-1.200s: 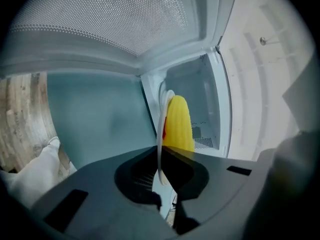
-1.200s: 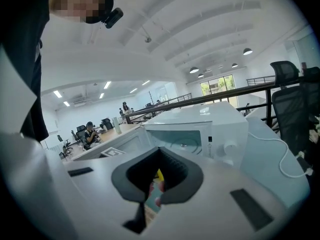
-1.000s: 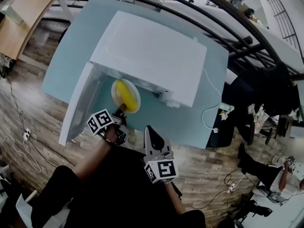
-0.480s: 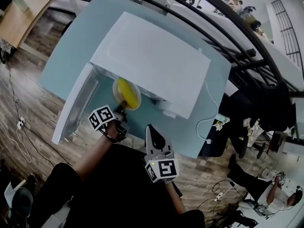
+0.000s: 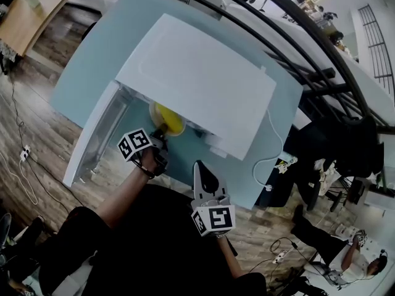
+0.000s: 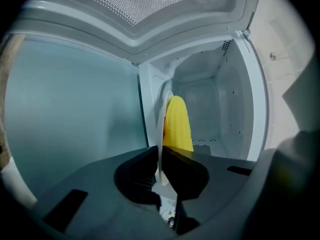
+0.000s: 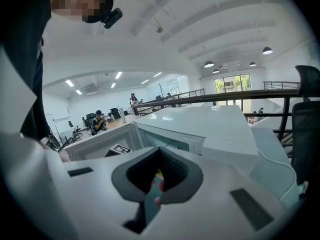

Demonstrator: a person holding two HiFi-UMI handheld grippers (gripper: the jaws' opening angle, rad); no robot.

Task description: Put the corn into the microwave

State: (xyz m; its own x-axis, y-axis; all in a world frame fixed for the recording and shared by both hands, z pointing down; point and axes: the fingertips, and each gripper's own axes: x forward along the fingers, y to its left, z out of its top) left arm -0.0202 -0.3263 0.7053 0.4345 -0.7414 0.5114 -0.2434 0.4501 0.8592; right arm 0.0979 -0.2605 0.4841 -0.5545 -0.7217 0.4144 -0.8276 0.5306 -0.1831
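Observation:
A yellow corn cob point(image 5: 168, 116) lies on a small white plate point(image 5: 162, 128) at the mouth of the open white microwave point(image 5: 203, 79). My left gripper point(image 5: 158, 134) is shut on the plate's near rim. In the left gripper view the plate point(image 6: 161, 126) shows edge-on between the dark pads of my left gripper point(image 6: 161, 153), with the corn point(image 6: 177, 124) beyond it and the microwave's white inside point(image 6: 210, 104) behind. My right gripper point(image 5: 199, 169) hangs back near the table's front edge, shut with nothing in it; its jaws point(image 7: 159, 149) meet in the right gripper view.
The microwave door point(image 5: 92, 137) swings out to the left. The microwave stands on a pale blue table point(image 5: 92, 54); a white cable point(image 5: 276, 156) trails off its right side. A black railing point(image 5: 296, 29) runs behind, and wood floor point(image 5: 37, 122) lies below.
The left gripper has carried the plate and corn further under the microwave's top edge, so less of the plate shows. The right gripper has drifted a little forward.

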